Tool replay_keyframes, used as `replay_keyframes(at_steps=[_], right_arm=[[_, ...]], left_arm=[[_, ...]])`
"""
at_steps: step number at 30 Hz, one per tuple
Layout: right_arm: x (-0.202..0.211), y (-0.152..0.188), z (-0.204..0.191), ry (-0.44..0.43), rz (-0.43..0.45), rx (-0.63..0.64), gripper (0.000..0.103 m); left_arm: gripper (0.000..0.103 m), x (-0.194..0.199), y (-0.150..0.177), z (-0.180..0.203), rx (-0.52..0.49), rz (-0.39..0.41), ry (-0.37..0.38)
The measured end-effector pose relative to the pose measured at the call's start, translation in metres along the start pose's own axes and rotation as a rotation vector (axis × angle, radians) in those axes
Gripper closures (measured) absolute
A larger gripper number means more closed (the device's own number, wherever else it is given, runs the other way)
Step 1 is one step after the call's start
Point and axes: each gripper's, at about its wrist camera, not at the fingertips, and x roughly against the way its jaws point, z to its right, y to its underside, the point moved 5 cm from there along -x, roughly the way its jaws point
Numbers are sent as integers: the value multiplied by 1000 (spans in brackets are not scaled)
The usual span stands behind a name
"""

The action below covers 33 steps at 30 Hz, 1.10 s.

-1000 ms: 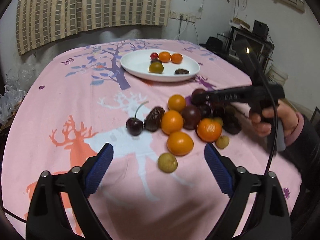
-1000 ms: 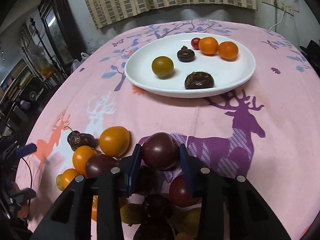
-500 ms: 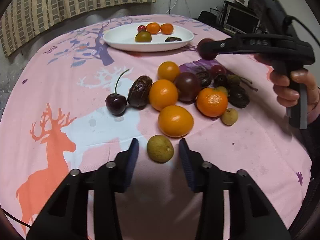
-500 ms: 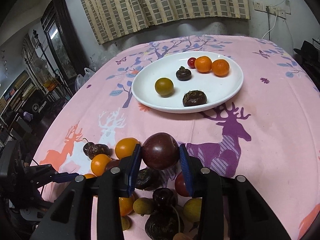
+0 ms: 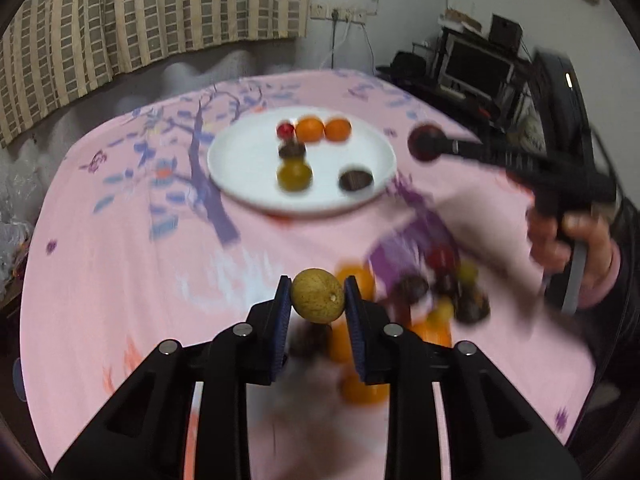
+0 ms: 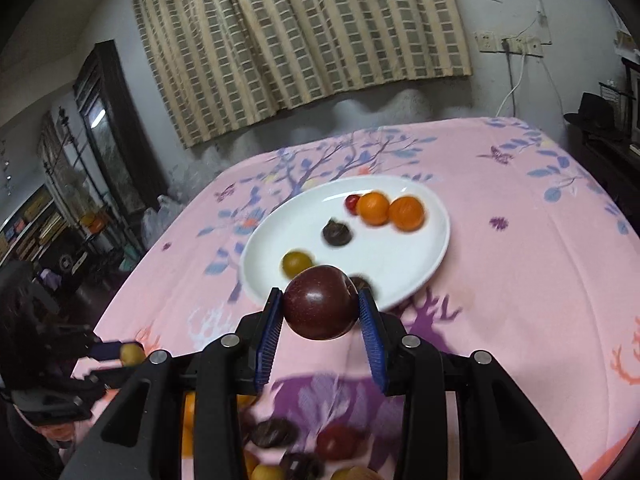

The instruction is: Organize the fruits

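My left gripper (image 5: 318, 298) is shut on a small yellow-green fruit (image 5: 317, 295), lifted above the pile of loose fruit (image 5: 416, 304). My right gripper (image 6: 321, 308) is shut on a dark purple plum (image 6: 320, 302), held in the air just in front of the white plate (image 6: 424, 264). In the left wrist view the plum (image 5: 427, 143) hangs at the right rim of the plate (image 5: 240, 168). On the plate lie two oranges (image 6: 390, 210), a red cherry tomato (image 6: 352, 203), a green fruit (image 6: 297, 263) and dark fruits (image 6: 337, 232).
A pink printed tablecloth (image 6: 520, 280) covers the round table. A person's hand (image 5: 576, 240) holds the right gripper. Curtains (image 6: 296, 32) hang on the far wall. Shelves and electronics (image 5: 476, 68) stand beyond the table's right side.
My left gripper closed on the yellow-green fruit and lifted it off the cloth. My right gripper rose with the plum and moved nearer the plate.
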Motion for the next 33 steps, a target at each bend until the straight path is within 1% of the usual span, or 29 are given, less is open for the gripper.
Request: replay_keyframes(at_steps=[3, 6, 9, 12, 13, 14, 15, 16, 17, 18, 20, 22, 23, 25, 27, 28, 29, 30, 31, 32, 33], right_arm=[[-26, -17, 13, 28, 4, -7, 64], [-55, -25, 22, 67, -12, 13, 64], [-82, -28, 30, 72, -41, 6, 64], [-91, -27, 31, 73, -49, 12, 63], [-94, -27, 32, 77, -52, 19, 61], [-95, -25, 31, 79, -52, 31, 38], [-90, -24, 31, 81, -46, 36, 27], [-82, -23, 30, 87, -35, 39, 24], [-73, -22, 27, 84, -27, 54, 24], [-62, -21, 23, 79, -26, 83, 24], [-29, -13, 15, 81, -3, 149, 24], [3, 1, 8, 54, 4, 174, 24], [19, 13, 4, 38, -5, 177, 24], [43, 37, -3, 31, -37, 185, 24], [58, 59, -7, 57, -69, 179, 24], [71, 87, -12, 80, -102, 169, 24], [71, 87, -12, 80, -102, 169, 24], [76, 112, -17, 100, -145, 174, 24], [76, 112, -17, 100, -145, 174, 24], [75, 121, -18, 108, -161, 173, 24], [71, 136, -19, 113, -198, 157, 25]], left_arm=[[77, -39, -48, -12, 69, 1, 4], [77, -83, -81, -18, 86, -24, -27], [77, -119, -99, -22, 110, -55, -45], [77, -142, -106, -24, 129, -76, -56], [73, -146, -106, -26, 141, -85, -63], [48, -147, -106, -28, 158, -94, -75], [16, -143, -104, -30, 177, -103, -86], [9, -131, -103, -32, 192, -75, -85], [8, -115, -101, -31, 192, -25, -80], [8, -103, -99, -31, 182, 1, -81], [8, -72, -89, -27, 144, 29, -86], [6, -39, -70, -25, 136, 73, -97], [5, -22, -55, -24, 142, 99, -97], [5, -2, -30, -20, 151, 118, -90], [4, 13, 2, -17, 166, 114, -99], [4, 17, 18, -14, 169, 105, -104], [4, 20, 32, -11, 167, 93, -108], [4, 23, 48, -7, 163, 84, -106], [4, 25, 61, -4, 161, 80, -106], [4, 27, 73, -1, 159, 78, -109], [4, 28, 84, 2, 153, 80, -108]])
